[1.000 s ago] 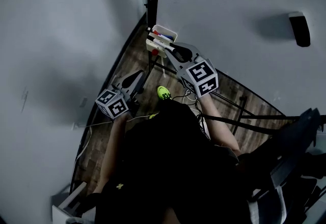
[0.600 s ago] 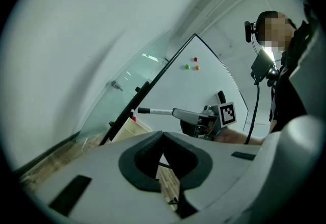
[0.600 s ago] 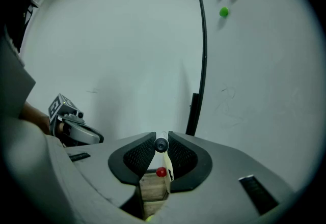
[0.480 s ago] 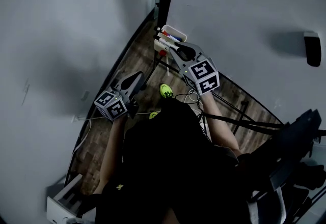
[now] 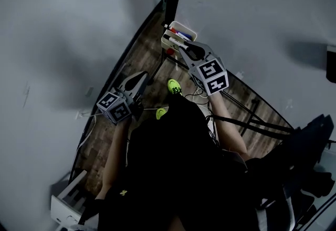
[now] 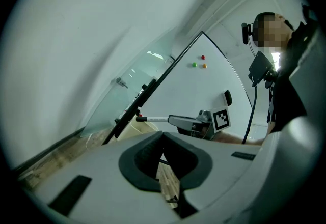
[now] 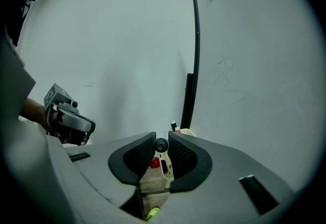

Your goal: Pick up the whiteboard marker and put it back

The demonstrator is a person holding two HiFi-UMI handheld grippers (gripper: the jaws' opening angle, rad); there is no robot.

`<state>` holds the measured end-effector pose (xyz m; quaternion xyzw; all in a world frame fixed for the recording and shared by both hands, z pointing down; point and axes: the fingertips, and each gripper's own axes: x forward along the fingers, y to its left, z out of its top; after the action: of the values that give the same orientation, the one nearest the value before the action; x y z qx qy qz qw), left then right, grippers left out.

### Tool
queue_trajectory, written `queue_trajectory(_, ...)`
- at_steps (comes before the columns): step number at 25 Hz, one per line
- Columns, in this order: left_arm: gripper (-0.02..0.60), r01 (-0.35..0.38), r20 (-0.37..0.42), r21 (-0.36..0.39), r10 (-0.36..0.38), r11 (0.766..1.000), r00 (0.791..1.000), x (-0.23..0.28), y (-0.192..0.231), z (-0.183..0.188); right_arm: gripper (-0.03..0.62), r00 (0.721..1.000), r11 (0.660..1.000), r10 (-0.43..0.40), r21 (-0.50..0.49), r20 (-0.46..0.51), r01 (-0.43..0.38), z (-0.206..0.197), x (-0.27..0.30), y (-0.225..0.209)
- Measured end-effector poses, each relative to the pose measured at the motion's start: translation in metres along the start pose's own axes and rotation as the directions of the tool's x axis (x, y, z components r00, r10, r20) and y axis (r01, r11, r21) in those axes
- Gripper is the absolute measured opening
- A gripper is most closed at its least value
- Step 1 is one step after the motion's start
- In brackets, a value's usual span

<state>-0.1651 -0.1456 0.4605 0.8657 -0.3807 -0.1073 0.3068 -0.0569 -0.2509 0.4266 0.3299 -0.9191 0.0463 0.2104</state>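
One marker [image 7: 161, 145] sat pinched in my right gripper [image 7: 161, 140], lower centre; held crooked, it could have caught the tray [image 5: 185, 30] rim and dropped.

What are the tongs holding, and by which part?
The right tongs clamp a white whiteboard marker with a dark tip by its rear end; the left tongs are shut and empty.

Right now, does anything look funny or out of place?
Only one thing: a whiteboard marker is out of its tray, pinched in the right gripper close by it. Nothing looks spilled or broken.
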Motion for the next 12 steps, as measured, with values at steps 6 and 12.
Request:
queue_trajectory(6, 0.014, -0.024, -0.022, -0.041, 0.023, 0.999, 0.999, 0.005, 0.000, -0.001, 0.084, 1.000, 1.000, 0.021, 0.015, -0.019, -0.021, -0.010, 0.010, -0.004)
queue_trajectory(12, 0.014, -0.031, -0.036, -0.042, 0.029, 0.999, 0.999, 0.006, -0.002, -0.004, 0.084, 0.999, 0.999, 0.040, 0.014, -0.027, -0.039, -0.013, 0.014, -0.003)
